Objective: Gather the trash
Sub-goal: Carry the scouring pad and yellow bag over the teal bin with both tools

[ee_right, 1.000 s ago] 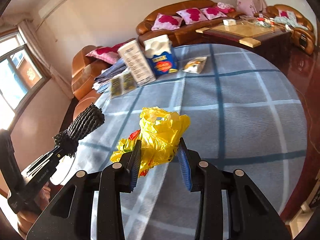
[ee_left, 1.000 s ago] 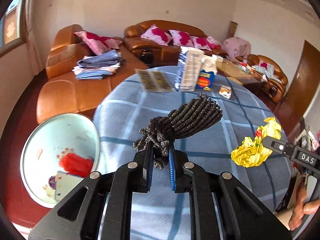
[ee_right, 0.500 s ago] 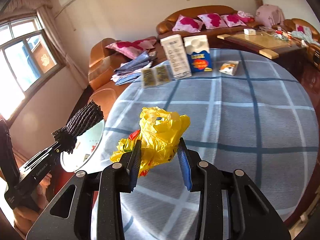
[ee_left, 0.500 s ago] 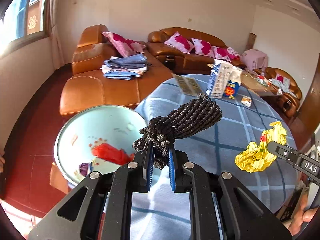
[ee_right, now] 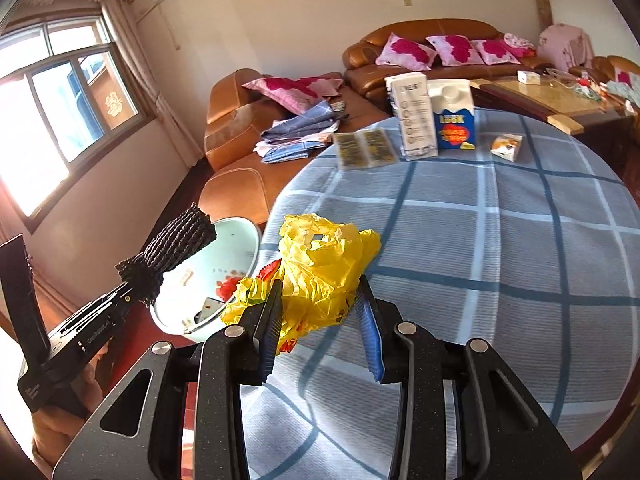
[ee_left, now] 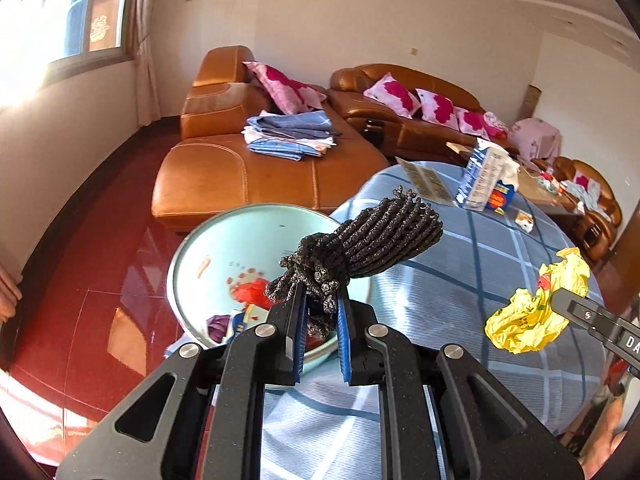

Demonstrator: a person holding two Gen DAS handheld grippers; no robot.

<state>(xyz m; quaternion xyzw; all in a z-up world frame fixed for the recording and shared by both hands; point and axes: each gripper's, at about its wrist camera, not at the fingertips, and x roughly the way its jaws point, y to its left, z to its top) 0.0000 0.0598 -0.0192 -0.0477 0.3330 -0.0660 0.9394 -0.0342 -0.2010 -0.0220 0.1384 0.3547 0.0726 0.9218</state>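
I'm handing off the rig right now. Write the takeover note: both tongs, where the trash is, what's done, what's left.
Left tongs: shut on the black rope bundle, held above the near rim of the pale basin on the floor.
Right tongs: shut on the crumpled yellow bag, over the checked table.
Done: both pieces picked up; the basin already holds some trash.
Left: drop the bundle, then the bag, into the basin. The cartons, small box and flat packet at the table's far edge are untouched.
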